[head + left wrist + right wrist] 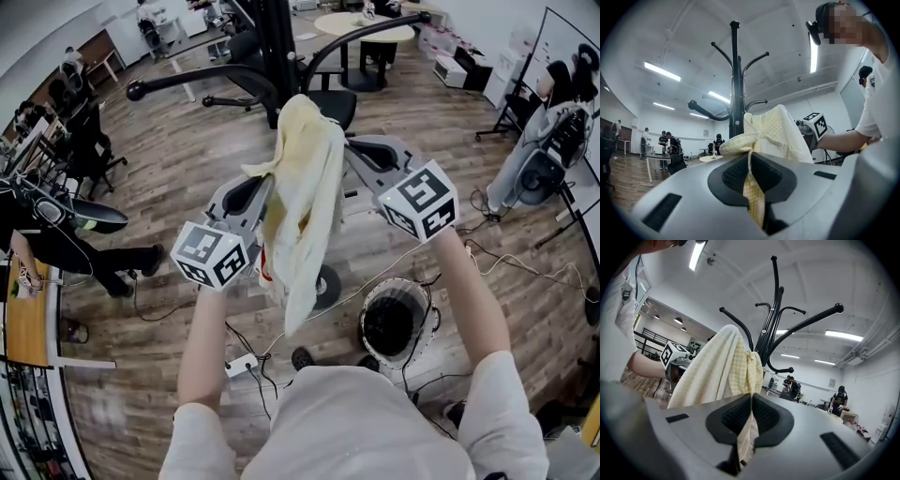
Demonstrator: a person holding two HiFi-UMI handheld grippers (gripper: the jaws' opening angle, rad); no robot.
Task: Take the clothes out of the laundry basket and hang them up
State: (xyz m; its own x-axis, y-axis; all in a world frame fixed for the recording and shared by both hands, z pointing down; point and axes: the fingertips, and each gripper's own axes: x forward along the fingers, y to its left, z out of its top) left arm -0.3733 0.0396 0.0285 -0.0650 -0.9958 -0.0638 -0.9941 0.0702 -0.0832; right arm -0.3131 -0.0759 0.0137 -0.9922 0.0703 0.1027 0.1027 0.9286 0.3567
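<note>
Our left fingers (733, 174) and right fingers (736, 416) both pinch the yellow garment (309, 197), bunched between them, coat rack (735, 70) just beyond; if we release before a hook catches, it falls.

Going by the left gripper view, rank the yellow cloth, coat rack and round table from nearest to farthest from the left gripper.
1. yellow cloth: pinched in the left gripper itself.
2. coat rack: upright just behind the cloth.
3. round table: far back, low, left of the rack.
</note>
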